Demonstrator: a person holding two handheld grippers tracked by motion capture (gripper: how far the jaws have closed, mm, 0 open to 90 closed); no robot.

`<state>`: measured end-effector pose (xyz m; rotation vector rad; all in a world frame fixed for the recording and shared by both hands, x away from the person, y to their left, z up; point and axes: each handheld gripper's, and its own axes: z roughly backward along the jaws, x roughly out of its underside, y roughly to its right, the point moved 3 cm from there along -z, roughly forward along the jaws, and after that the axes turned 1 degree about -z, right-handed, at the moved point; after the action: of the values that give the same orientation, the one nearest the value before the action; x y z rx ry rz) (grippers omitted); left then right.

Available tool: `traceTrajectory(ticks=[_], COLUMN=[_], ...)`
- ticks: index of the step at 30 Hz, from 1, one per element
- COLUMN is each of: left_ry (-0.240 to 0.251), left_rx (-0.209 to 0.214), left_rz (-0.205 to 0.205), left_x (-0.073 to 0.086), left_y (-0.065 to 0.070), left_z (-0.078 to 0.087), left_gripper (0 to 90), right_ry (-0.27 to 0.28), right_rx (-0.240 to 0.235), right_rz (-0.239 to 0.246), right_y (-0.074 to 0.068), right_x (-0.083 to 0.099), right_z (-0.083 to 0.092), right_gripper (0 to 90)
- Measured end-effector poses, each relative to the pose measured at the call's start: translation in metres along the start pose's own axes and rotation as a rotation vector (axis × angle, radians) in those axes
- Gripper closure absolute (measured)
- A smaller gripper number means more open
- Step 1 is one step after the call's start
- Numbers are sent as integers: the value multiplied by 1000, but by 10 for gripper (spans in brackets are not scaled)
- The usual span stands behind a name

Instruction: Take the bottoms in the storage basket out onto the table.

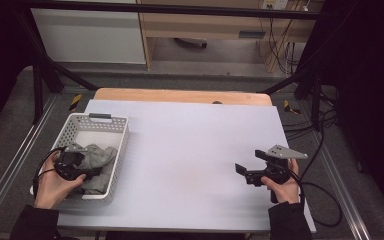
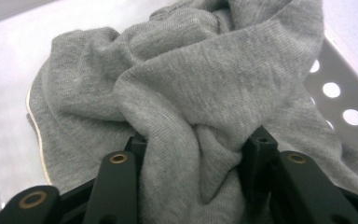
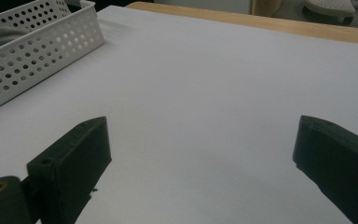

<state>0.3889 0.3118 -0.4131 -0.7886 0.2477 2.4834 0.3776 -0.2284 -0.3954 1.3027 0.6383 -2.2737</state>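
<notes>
1. The grey cloth (image 1: 97,162) lies bunched in the near half of the white perforated basket (image 1: 121,132), which sits at about nine o'clock on the pale table (image 1: 195,150).

2. The left gripper (image 1: 82,172) is down inside that basket. In the left gripper view a thick fold of the cloth (image 2: 191,121) runs straight up between its two black jaws, and the fabric bulges and creases where they squeeze it, so I judge the jaws clenched on the fold.

3. That is the relation that matters: the cloth is already in the left gripper's bite, the rest of the heap spilling away from it toward twelve o'clock, along the basket's long axis.

4. The right gripper (image 1: 247,170) rests at about four o'clock on the table, well apart from the basket. Its jaws stand wide and released, with nothing but bare table between them in the right gripper view (image 3: 200,154).

5. The left hand (image 1: 55,182) is by far the nearer. Lifting the cloth clear of the basket wall looks to be its job, probably toward the middle of the table.
</notes>
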Motion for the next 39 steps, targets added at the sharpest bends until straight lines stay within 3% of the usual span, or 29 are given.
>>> traceTrajectory(ticks=[18, 28, 39], left_ry=[0, -2, 26], left_rx=[10, 15, 12], left_rz=[2, -6, -9], left_x=[-3, -5, -6], left_y=[-1, -2, -2], left_z=[2, 4, 10], left_gripper=[689, 699, 710], right_ry=[-3, -1, 4], right_rx=[-2, -2, -1], right_rz=[-5, -1, -5], right_y=[1, 1, 1], right_x=[0, 0, -1], right_z=[0, 1, 1], right_gripper=[43, 43, 43])
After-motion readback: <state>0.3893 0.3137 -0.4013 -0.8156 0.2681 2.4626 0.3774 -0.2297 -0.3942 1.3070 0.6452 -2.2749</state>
